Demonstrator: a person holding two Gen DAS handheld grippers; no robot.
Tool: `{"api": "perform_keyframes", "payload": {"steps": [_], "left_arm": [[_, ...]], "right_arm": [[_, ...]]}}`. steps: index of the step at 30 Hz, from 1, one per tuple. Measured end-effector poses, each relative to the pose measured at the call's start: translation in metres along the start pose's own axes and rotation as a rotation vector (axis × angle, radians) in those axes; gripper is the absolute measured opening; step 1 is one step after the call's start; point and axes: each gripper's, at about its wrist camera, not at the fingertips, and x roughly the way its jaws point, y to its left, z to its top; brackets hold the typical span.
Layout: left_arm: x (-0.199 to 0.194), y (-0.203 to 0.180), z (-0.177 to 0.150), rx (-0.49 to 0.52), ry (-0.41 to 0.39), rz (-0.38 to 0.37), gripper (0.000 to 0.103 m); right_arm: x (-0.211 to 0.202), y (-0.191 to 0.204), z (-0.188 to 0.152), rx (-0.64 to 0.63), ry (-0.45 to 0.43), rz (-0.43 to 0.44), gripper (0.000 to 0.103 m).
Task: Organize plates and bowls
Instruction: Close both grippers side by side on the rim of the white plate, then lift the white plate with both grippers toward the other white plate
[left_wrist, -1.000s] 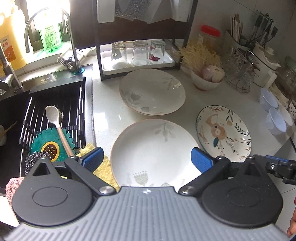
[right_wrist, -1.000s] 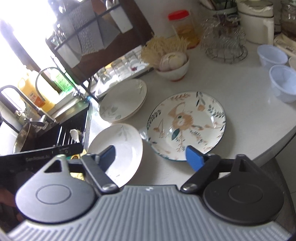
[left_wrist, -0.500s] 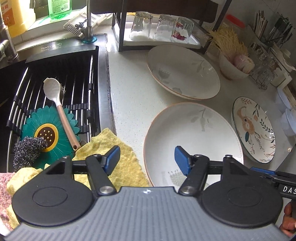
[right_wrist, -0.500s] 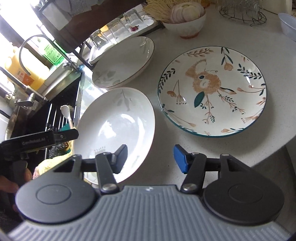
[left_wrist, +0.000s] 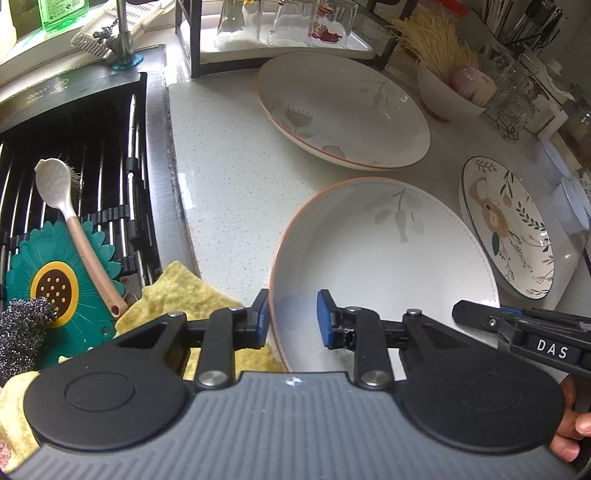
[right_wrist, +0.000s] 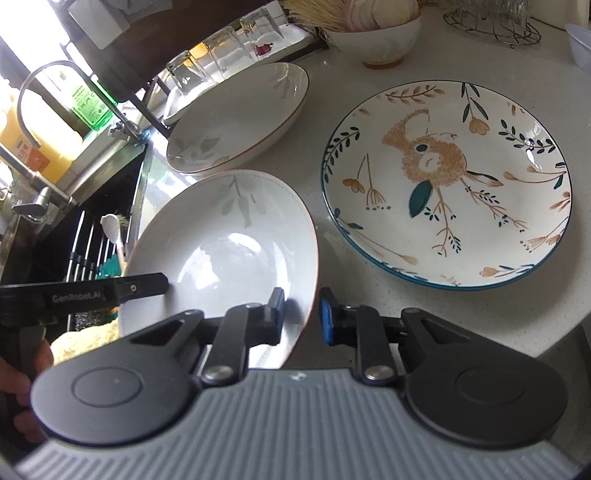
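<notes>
A white deep plate with a brown rim (left_wrist: 384, 258) lies on the counter nearest me; it also shows in the right wrist view (right_wrist: 225, 251). My left gripper (left_wrist: 291, 317) straddles its left rim, jaws partly closed with a gap, one pad outside, one inside. My right gripper (right_wrist: 302, 314) straddles its right rim the same way. A second matching white plate (left_wrist: 343, 110) lies behind it. A bird-patterned plate (right_wrist: 447, 184) with a teal rim lies to the right.
The sink rack (left_wrist: 92, 177) at left holds a spoon (left_wrist: 70, 221), a green flower mat and a scrubber. A yellow cloth (left_wrist: 184, 299) lies by the plate. A bowl of garlic (left_wrist: 454, 88), upturned glasses (left_wrist: 280, 22) and small white cups (left_wrist: 569, 199) stand behind.
Both grippers have moved in on the near white plate and narrowed their jaws from wide open, so each now straddles a side of its rim.
</notes>
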Motion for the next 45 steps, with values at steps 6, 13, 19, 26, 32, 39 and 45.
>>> {"api": "perform_keyframes", "payload": {"steps": [6,13,19,26,32,39,45], "left_arm": [[0.002,0.003,0.004,-0.051,-0.020,-0.021,0.025],[0.001,0.005,0.005,-0.096,-0.013,-0.065,0.021],[-0.009,0.004,0.003,-0.125,-0.021,-0.071,0.021],[-0.026,-0.003,0.001,-0.172,-0.055,-0.047,0.020],[-0.039,-0.014,0.001,-0.214,-0.094,-0.027,0.018],[-0.052,-0.039,0.014,-0.227,-0.140,-0.021,0.018],[-0.053,-0.063,0.028,-0.247,-0.160,-0.036,0.018]], "right_arm": [[0.002,-0.003,0.006,0.003,-0.006,0.005,0.020],[-0.003,-0.007,0.014,-0.012,-0.014,0.011,0.020],[-0.012,-0.005,0.026,-0.064,-0.041,0.041,0.020],[-0.019,-0.007,0.038,-0.122,-0.037,0.088,0.020],[-0.026,-0.013,0.051,-0.163,-0.040,0.125,0.020],[-0.038,-0.026,0.071,-0.193,-0.062,0.147,0.020],[-0.052,-0.046,0.088,-0.195,-0.097,0.151,0.020]]}}
